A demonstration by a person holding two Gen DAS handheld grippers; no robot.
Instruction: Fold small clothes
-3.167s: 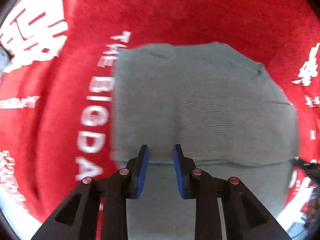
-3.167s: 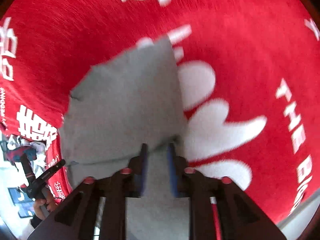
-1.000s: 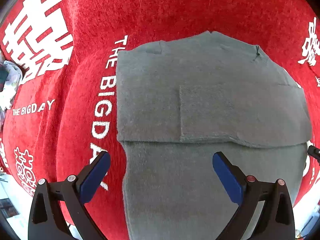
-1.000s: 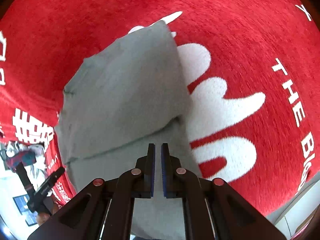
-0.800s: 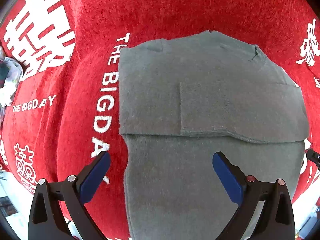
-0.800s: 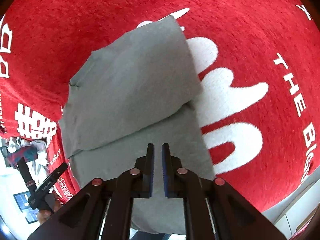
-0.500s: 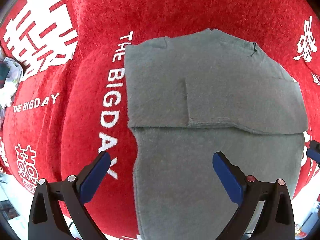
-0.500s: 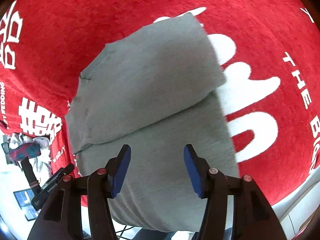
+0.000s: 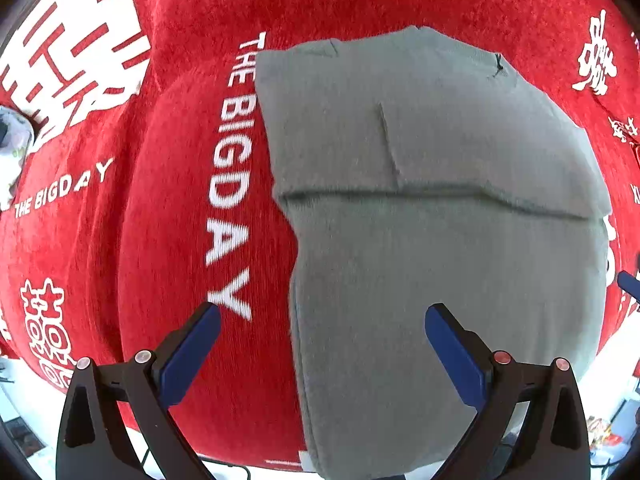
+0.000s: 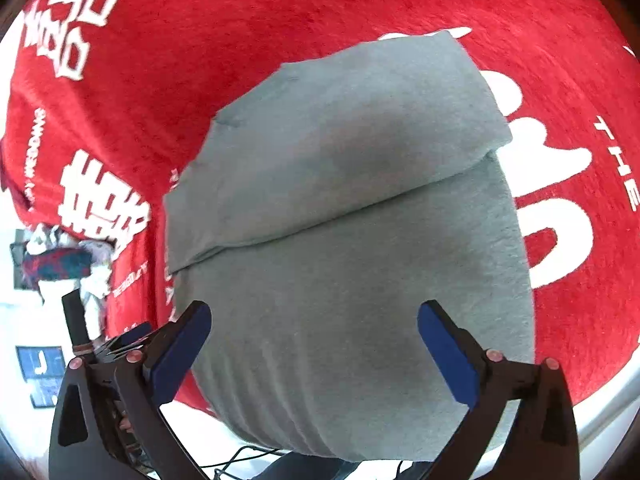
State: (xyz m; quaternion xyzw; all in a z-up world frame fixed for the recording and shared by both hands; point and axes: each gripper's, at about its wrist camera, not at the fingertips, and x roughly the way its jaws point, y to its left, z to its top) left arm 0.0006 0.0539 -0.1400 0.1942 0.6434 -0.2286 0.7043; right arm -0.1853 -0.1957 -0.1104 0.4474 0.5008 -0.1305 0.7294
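A grey garment [image 9: 440, 208] lies flat on a red cloth with white lettering [image 9: 180, 208]. Its far part is folded over the near part, with the fold edge across the middle; it also shows in the right wrist view [image 10: 352, 216]. My left gripper [image 9: 322, 312] is open and empty, above the garment's near left edge. My right gripper [image 10: 314, 310] is open and empty, above the garment's near part. The left gripper's tip [image 10: 136, 334] shows at the left of the right wrist view.
The red cloth [image 10: 200, 60] covers the table on all sides of the garment. A pile of other clothes [image 10: 60, 264] lies off the table's left edge. The table's near edge runs just below the grippers [image 9: 240, 468].
Both grippers have let go of the folded-over part and opened. They have drawn back toward the near edge. The garment now lies folded in half.
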